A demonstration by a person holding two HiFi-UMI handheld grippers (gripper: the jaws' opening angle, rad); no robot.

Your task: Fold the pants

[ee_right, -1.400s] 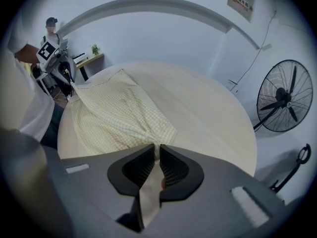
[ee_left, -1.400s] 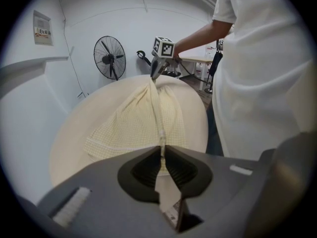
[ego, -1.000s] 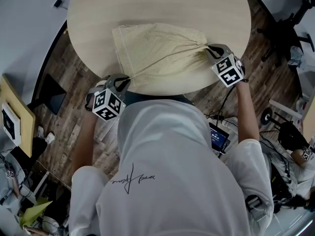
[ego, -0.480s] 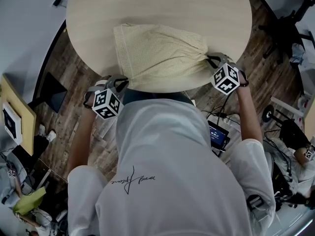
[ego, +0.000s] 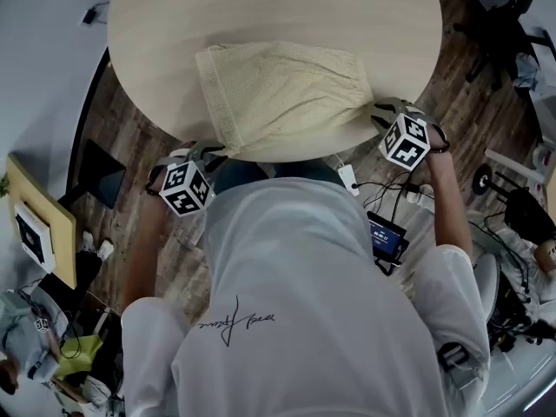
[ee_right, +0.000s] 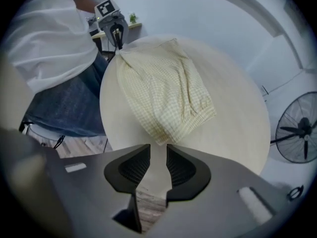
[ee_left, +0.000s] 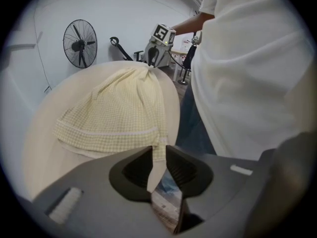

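Note:
The pale yellow checked pants (ego: 282,94) lie folded on the round wooden table (ego: 261,7), near its front edge. My left gripper (ego: 215,153) hangs just off that edge. In the left gripper view, a corner strip of the pants (ee_left: 119,108) runs down between my left gripper's (ee_left: 158,155) jaws and fills the gap. These jaws have just been opening a little. My right gripper (ego: 375,111) is at the table's right front rim. In the right gripper view, my right gripper's (ee_right: 158,155) jaws have just been opening and hold nothing. The pants (ee_right: 163,88) end just beyond them.
The person's white shirt and jeans press against the table's front. A standing fan (ee_left: 79,43) is by the wall. A chair base (ego: 508,42), cables and a small screen (ego: 387,237) lie on the wooden floor at the right, and a wooden board (ego: 35,215) at the left.
The right gripper has let go of its corner, and the cloth that was bunched toward it now lies slack on the table. The left gripper has sunk slightly beside the table edge.

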